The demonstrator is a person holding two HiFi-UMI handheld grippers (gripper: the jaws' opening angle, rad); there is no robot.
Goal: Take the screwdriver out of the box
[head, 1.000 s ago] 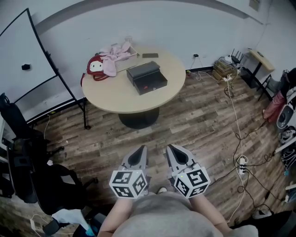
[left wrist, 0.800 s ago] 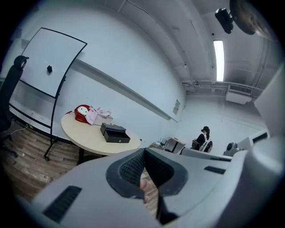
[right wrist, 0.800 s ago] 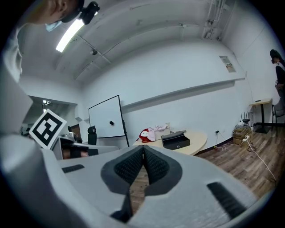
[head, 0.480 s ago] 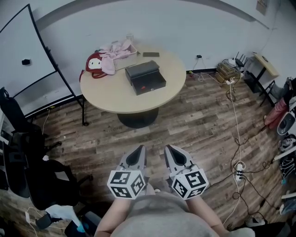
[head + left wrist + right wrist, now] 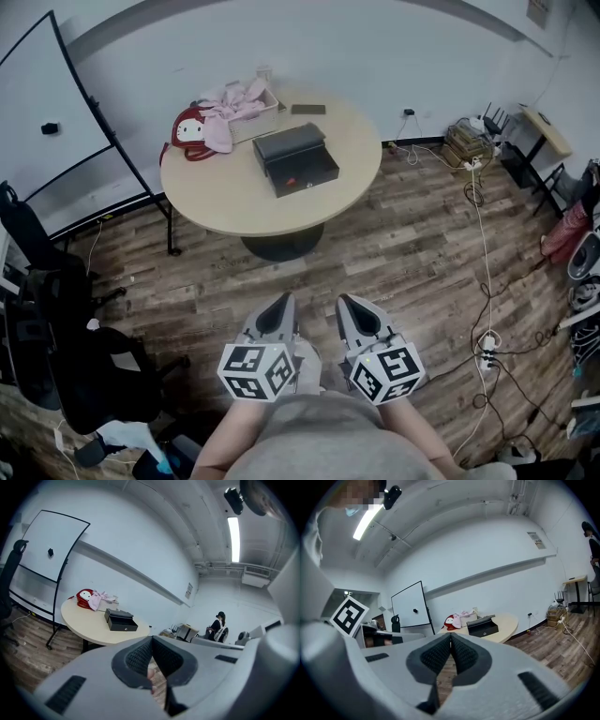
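Since the earlier frame, both grippers have edged slightly nearer the round table, which stands well ahead of them. The open black box sits on the table, straight ahead and well apart. The left gripper and right gripper are side by side above the floor, jaws closed together, holding nothing. The screwdriver shows only as a red speck inside the box.

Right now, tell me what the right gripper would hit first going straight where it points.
The right gripper would probably meet the round table first, near the red bag; nothing but open wood floor shows between. Depth is unclear.
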